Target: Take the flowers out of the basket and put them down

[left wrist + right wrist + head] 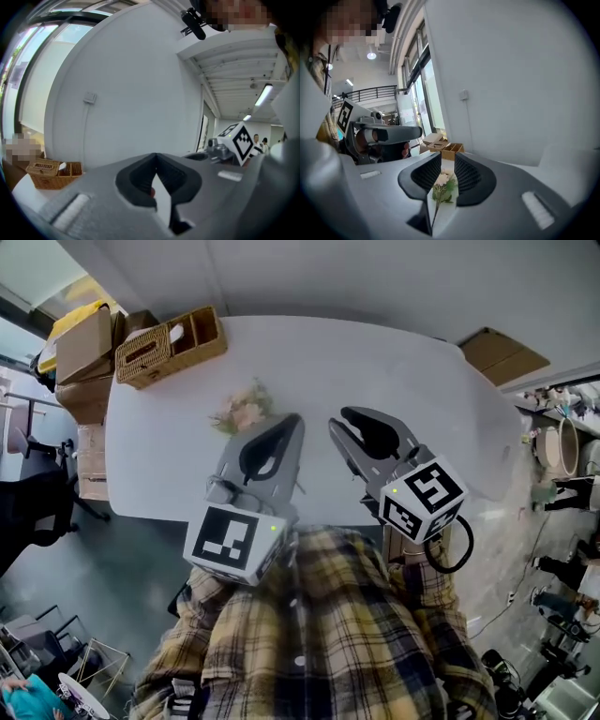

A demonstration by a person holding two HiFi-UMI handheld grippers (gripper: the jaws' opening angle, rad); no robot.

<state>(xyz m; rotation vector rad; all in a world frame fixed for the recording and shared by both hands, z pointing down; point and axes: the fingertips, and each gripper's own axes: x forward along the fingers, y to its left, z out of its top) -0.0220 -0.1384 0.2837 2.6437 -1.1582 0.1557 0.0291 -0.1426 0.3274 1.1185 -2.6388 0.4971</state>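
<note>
The jaws of the right gripper are set slightly apart, with nothing gripped. Those of the left gripper are closed tip to tip, empty. Both are held above the table, presumably because placement is complete. The flowers, a small pale bunch on green stems, are laid flat just beyond the fingertips, well clear of the basket.

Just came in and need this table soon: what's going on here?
A person holds two grippers above a white table. The flowers lie on the table, outside the wicker basket at its corner. The left gripper is shut, the right gripper open; neither holds anything.
</note>
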